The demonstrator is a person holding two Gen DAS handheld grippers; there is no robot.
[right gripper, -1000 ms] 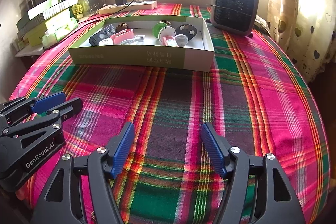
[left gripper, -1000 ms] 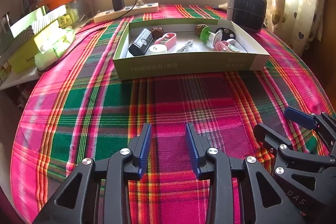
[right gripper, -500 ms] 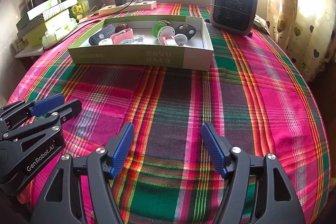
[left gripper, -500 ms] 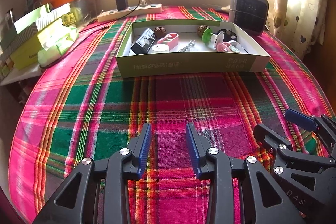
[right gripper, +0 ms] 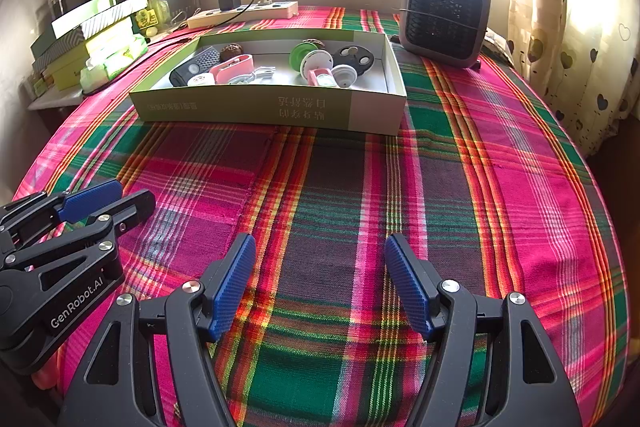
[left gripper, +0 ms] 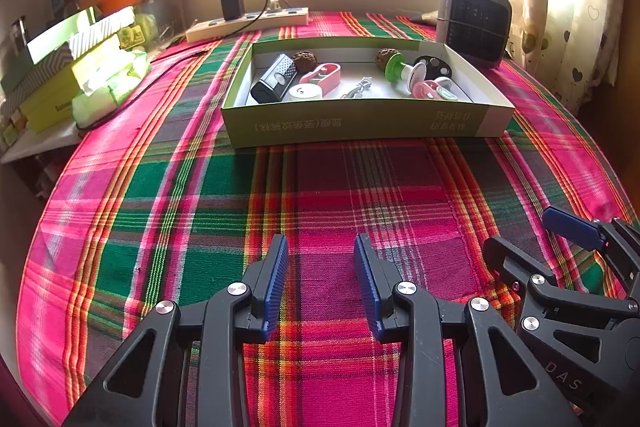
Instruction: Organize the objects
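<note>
A shallow green and white cardboard box stands on the plaid cloth at the far middle. In it lie several small things: a black device, a pink holder, a white roll, a green and white spool, a black disc, brown nuts. My left gripper is open and empty, low over the cloth, well short of the box. My right gripper is open and empty, beside it on the right; it also shows in the left wrist view.
A grey heater stands behind the box on the right. A power strip with charger lies at the back. Green boxes and tissue packs sit on the left. Curtains hang at the right.
The left gripper has drifted slightly, so the box sits a little nearer the middle of its view. The right gripper has barely moved. Both stay open.
</note>
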